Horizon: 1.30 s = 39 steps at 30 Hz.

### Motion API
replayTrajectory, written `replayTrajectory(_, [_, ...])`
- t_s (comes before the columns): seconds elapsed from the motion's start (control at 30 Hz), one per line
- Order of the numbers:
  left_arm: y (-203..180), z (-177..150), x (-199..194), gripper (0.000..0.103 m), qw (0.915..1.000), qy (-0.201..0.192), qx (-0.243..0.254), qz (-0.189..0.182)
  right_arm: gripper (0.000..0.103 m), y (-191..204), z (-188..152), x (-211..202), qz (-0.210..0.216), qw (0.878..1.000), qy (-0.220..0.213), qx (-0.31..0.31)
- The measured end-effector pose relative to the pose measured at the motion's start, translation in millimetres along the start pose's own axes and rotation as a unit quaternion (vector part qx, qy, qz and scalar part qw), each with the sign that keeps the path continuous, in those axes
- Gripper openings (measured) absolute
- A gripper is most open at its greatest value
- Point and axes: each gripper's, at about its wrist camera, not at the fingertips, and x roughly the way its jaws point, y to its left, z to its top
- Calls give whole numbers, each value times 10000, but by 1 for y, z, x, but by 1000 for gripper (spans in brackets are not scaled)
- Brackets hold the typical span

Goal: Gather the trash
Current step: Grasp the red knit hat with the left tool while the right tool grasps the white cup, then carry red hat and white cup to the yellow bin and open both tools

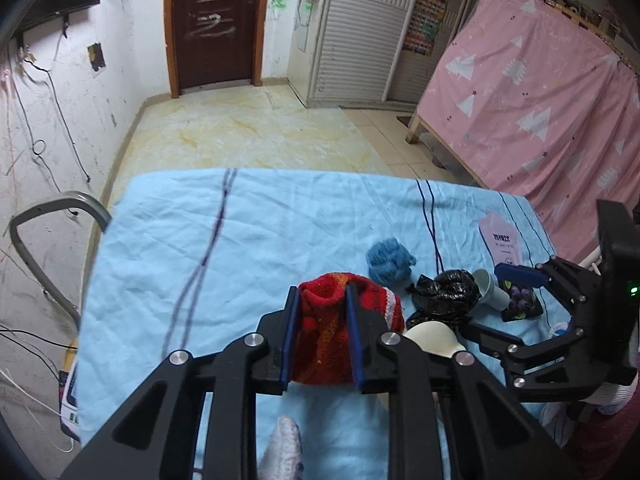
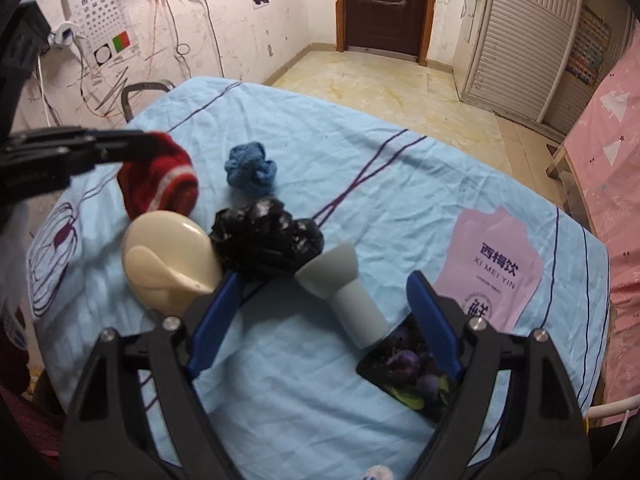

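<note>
Left gripper (image 1: pixel 322 334) jaws clamp red sock (image 1: pixel 328 344) | right gripper (image 2: pixel 324 320) jaws spread around grey cup (image 2: pixel 348 292) | eye chart (image 2: pixel 96 12) right-view only

Scuffed bedroom, dim indoor light.
Dark brown door (image 1: pixel 218 24), marbled floor tiles (image 1: pixel 248 132), white louvred wardrobe (image 1: pixel 360 32), pink curtain (image 1: pixel 532 96).

Fuzzy knit red sock (image 1: pixel 340 320), glossy crinkled black plastic bag (image 2: pixel 266 240), matt wrinkled cotton sheet (image 1: pixel 280 216).
</note>
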Motion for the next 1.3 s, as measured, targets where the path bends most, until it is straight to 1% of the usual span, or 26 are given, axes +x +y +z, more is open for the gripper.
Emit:
replayTrajectory(0.03, [1, 0, -3, 13, 10000, -31, -3, 19, 73, 1, 0, 1, -21, 10000, 27, -22])
replayTrajectory(0.07, [3, 1, -5, 13, 10000, -55, -3, 31, 65, 2, 0, 3, -42, 10000, 66, -47])
replayTrajectory(0.13, [3, 0, -10, 12, 9999, -106, 7, 52, 60, 5, -2, 4, -96, 9998, 106, -121])
replayTrajectory(0.17, [4, 0, -11, 12, 9999, -118, 17, 57, 51, 5, -2, 4, -80, 9998, 103, -134])
replayTrajectory(0.2, [3, -1, -13, 10, 9999, -130, 33, 70, 38, 7, -2, 2, -104, 9998, 98, -151])
replayTrajectory(0.27, [2, -2, -14, 5, 9998, -154, 75, 92, 24, 9, -3, 0, -207, 9996, 70, -197])
replayTrajectory(0.3, [1, -3, -16, 2, 9998, -171, 105, 95, 23, 10, -3, -2, -241, 9995, 49, -195])
replayTrajectory(0.37, [-2, -5, -18, 0, 9995, -215, 172, 124, 23, 10, -5, -6, -259, 9995, -6, -205])
replayTrajectory(0.6, [-6, -4, -30, 0, 9986, -383, 182, 331, 22, 3, -5, -25, -305, 9991, -254, -111])
replayTrajectory(0.87, [-20, 4, -44, 0, 9964, -563, 289, 557, 22, -13, -10, -40, -309, 9987, -403, 35])
replayTrajectory(1.1, [-51, 13, -51, 0, 9946, -645, 535, 618, 23, -39, -25, -57, -306, 9974, -586, 276])
replayTrajectory(1.3, [-89, 18, -58, 0, 9921, -728, 809, 624, 22, -65, -46, -75, -350, 9954, -748, 479])
